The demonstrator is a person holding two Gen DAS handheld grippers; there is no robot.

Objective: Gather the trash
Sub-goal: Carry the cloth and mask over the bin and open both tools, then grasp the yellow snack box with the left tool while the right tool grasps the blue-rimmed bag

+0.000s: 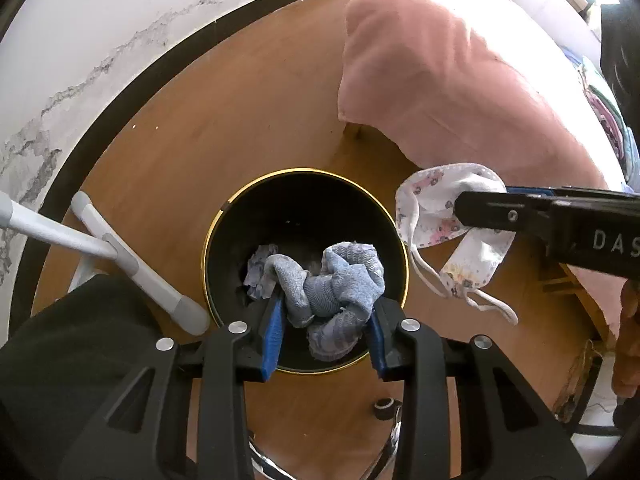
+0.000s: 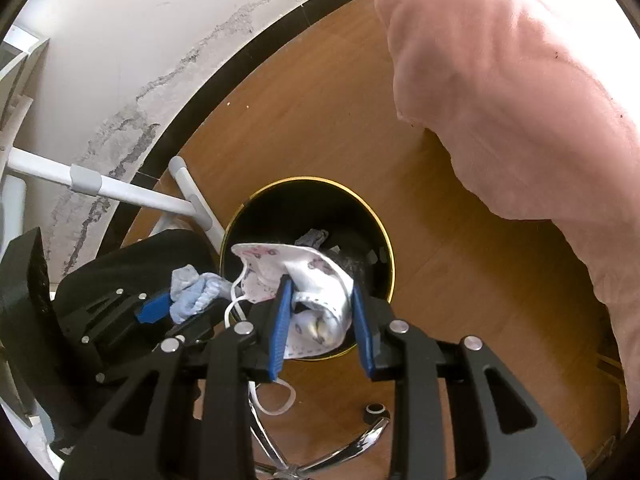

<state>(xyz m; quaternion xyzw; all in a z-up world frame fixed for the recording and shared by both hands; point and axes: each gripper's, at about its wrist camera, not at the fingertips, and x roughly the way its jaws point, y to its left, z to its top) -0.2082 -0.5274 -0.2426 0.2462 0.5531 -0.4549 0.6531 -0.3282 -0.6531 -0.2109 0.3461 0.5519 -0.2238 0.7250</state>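
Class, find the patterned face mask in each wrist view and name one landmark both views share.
Left wrist view: the face mask is at right of centre, clamped by the right gripper beside the bin's rim.
Right wrist view: the mask sits at lower centre between the blue fingers.
Shared landmark: the black bin with gold rim.

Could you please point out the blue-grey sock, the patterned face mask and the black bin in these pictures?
blue-grey sock (image 1: 336,280): left wrist view, on its bunched knit middle.
patterned face mask (image 2: 316,276): right wrist view, on its white folded panel.
black bin (image 1: 402,240): left wrist view, on its gold rim.
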